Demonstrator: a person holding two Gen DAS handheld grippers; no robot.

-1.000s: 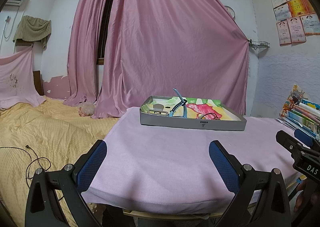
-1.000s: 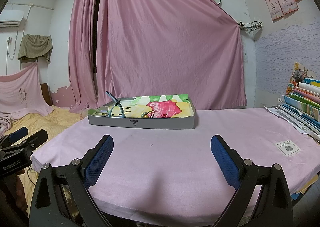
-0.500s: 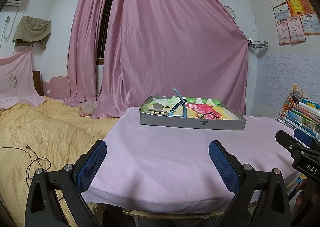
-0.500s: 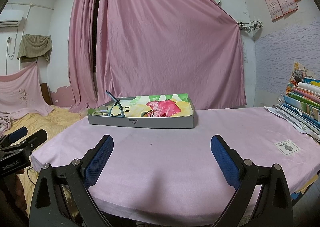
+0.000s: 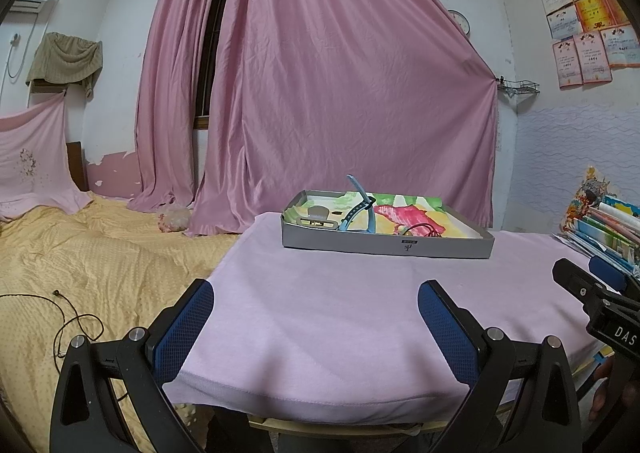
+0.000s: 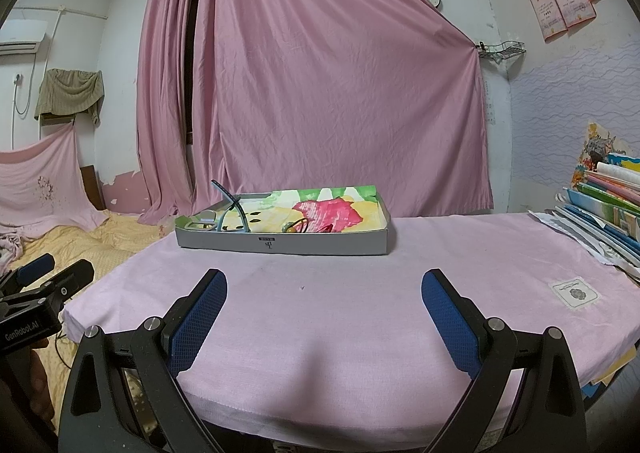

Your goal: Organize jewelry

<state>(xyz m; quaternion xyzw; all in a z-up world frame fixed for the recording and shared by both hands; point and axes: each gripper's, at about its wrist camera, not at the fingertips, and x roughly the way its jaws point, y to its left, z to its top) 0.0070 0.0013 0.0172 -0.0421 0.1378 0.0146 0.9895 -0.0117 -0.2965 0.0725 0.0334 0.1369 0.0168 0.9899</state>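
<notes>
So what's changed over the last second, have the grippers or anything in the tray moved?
Nothing visibly changed. The left gripper and the right gripper both hang open and empty over the near edge of the pink-covered table, neither has taken hold of anything, and the tray with the blue band and the other pieces lies as it did.

Shallow grey tray [image 5: 384, 247] on the pink tabletop, blue watch strap [image 5: 362, 205] and hair clip [image 5: 316, 215] inside
</notes>
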